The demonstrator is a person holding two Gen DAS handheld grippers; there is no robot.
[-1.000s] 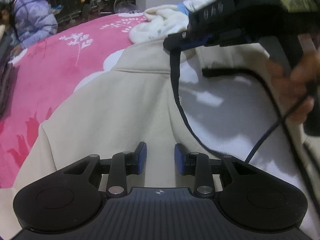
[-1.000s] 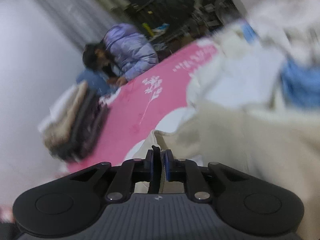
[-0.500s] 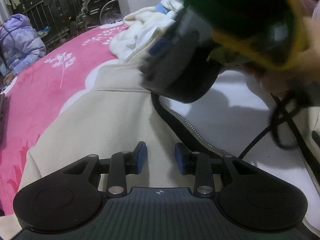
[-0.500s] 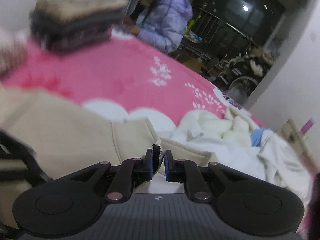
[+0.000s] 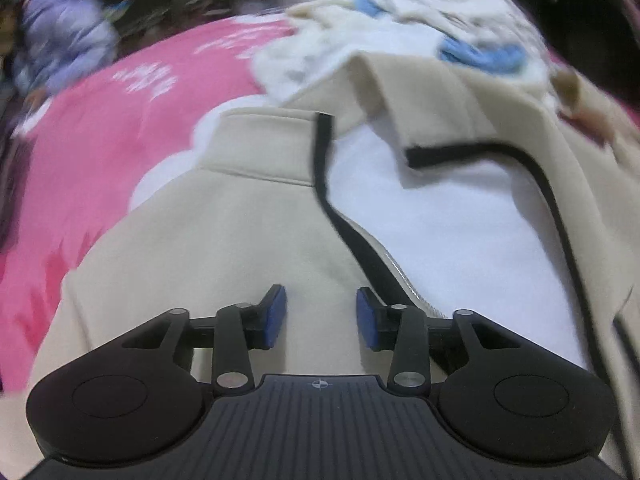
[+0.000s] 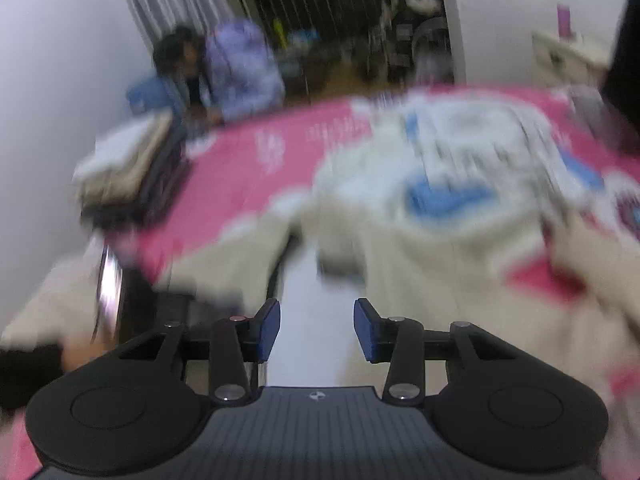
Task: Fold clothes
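Observation:
A beige zip-up jacket [image 5: 224,232] with black zipper tape and a white lining [image 5: 448,216] lies open on the pink bed cover [image 5: 88,152]. My left gripper [image 5: 320,316] is open just above the jacket's left front panel, next to the zipper [image 5: 372,256], holding nothing. In the blurred right wrist view the same jacket [image 6: 440,264] spreads below my right gripper [image 6: 316,330], which is open and empty over the white lining [image 6: 312,320].
A heap of white and blue clothes [image 5: 400,36] lies beyond the jacket's collar. A stack of folded garments [image 6: 128,168] sits at the bed's far left edge. A person in a purple jacket [image 6: 240,68] crouches past the bed. A hand [image 6: 80,352] shows at lower left.
My right gripper has opened, letting go of the jacket's collar edge, and swung back over the lining. It has left the left wrist view. The left gripper has stayed open over the front panel.

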